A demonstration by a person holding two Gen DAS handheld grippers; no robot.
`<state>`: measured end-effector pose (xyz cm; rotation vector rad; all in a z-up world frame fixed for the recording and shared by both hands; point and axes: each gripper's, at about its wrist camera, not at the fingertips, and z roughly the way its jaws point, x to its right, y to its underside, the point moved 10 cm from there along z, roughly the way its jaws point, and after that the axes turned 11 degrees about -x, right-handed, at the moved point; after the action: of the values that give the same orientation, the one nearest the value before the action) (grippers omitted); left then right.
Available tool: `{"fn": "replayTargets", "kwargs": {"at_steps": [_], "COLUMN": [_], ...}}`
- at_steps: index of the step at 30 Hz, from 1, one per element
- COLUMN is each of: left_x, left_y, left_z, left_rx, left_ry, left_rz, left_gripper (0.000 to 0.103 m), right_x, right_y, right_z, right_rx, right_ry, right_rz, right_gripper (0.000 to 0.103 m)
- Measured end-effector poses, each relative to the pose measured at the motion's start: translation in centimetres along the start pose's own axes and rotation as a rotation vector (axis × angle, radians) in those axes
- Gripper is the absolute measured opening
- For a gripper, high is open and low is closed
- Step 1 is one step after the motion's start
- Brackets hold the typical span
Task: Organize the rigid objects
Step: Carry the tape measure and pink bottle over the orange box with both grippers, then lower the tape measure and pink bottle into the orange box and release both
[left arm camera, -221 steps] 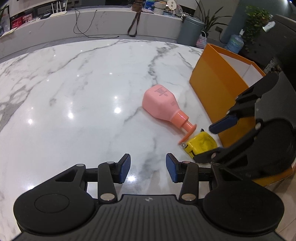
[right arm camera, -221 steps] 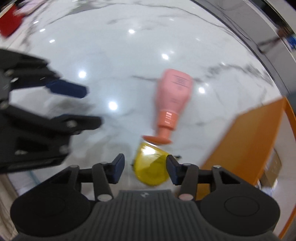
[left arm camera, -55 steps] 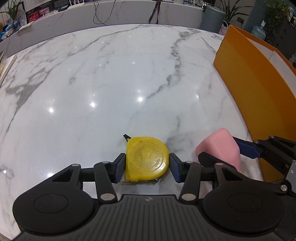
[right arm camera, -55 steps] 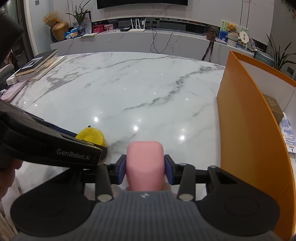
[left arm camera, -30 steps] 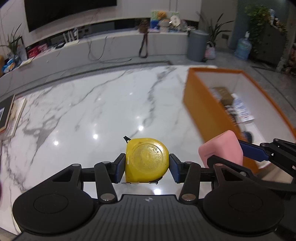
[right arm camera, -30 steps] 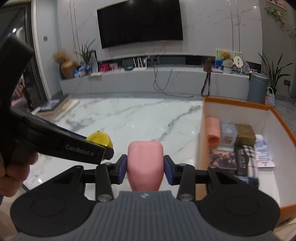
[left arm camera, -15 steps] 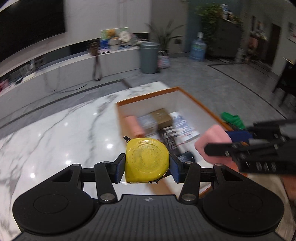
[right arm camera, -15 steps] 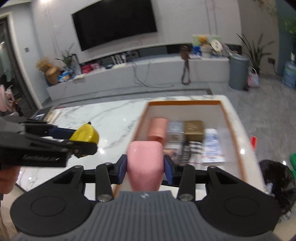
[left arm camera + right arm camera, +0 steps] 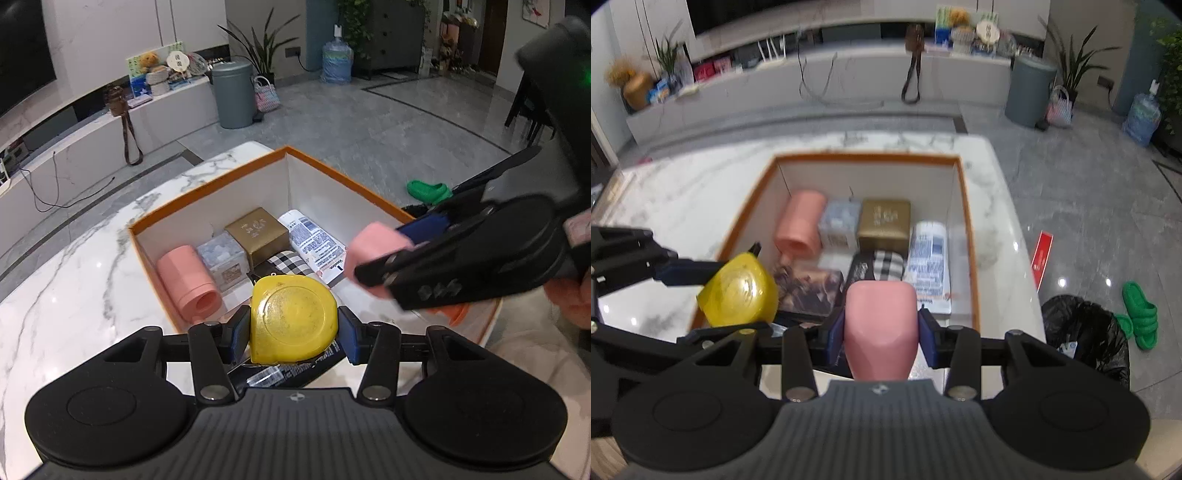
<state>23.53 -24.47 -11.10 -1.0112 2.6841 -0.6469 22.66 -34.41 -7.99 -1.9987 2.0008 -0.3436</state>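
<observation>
Both grippers were held in the air above the near end of the orange box (image 9: 968, 221), which sat on the marble table (image 9: 62, 295). The left gripper (image 9: 293, 326) pointed level over the box's near left corner, its blue pads pressed against the two sides of one yellow tape measure (image 9: 293, 319), which stood on edge between them with its round face toward the camera. The right gripper (image 9: 881, 334) hung just to the right of it and angled down into the box, jaws closed narrowly on one pink bottle (image 9: 881, 326), base pointing forward; in the left wrist view the bottle's orange cap end seemed to show below that gripper, though blur made it uncertain. Inside the box lay one pink cup (image 9: 799, 227) on its side, one pale blue box (image 9: 839, 223), one gold box (image 9: 884, 220), one white tube (image 9: 928, 258) with blue print, one checked pouch (image 9: 888, 267) and one dark printed packet (image 9: 809, 290), packed side by side. On the floor beyond the table stood one grey bin (image 9: 233, 94) and one water jug (image 9: 336, 61).
</observation>
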Motion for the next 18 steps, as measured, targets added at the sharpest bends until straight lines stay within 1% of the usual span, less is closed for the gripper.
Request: {"fn": "replayTargets", "kwargs": {"at_steps": [6,10,13,14,15,18], "left_x": [0.3,0.1,0.2,0.3,0.4,0.5], "left_y": [0.1,0.1,0.1,0.2,0.1,0.2], "left_z": [2.6,3.5,4.0,4.0,4.0,3.9], "left_rx": [-0.035,-0.053,-0.07,-0.071,-0.072,-0.069], "left_ry": [0.007,0.016,0.027,0.025,0.026,0.032], "left_rz": [0.039,0.037,0.035,0.039,0.041,0.037], "left_gripper": [0.056,0.056,0.056,0.056,0.056,0.056], "right_x": [0.5,0.4,0.4,0.4,0.5,0.7], "right_y": [0.0,-0.5,-0.8,-0.8,-0.9,-1.3], "right_z": [4.0,4.6,4.9,4.9,4.9,4.5], "right_rx": [-0.086,-0.091,-0.099,-0.102,-0.1,-0.075], "right_ry": [0.095,0.147,0.144,0.146,0.151,0.148], "right_rz": [-0.075,-0.139,-0.153,-0.155,-0.157,-0.154], "right_gripper": [0.042,0.042,0.041,0.039,0.039,0.039]}}
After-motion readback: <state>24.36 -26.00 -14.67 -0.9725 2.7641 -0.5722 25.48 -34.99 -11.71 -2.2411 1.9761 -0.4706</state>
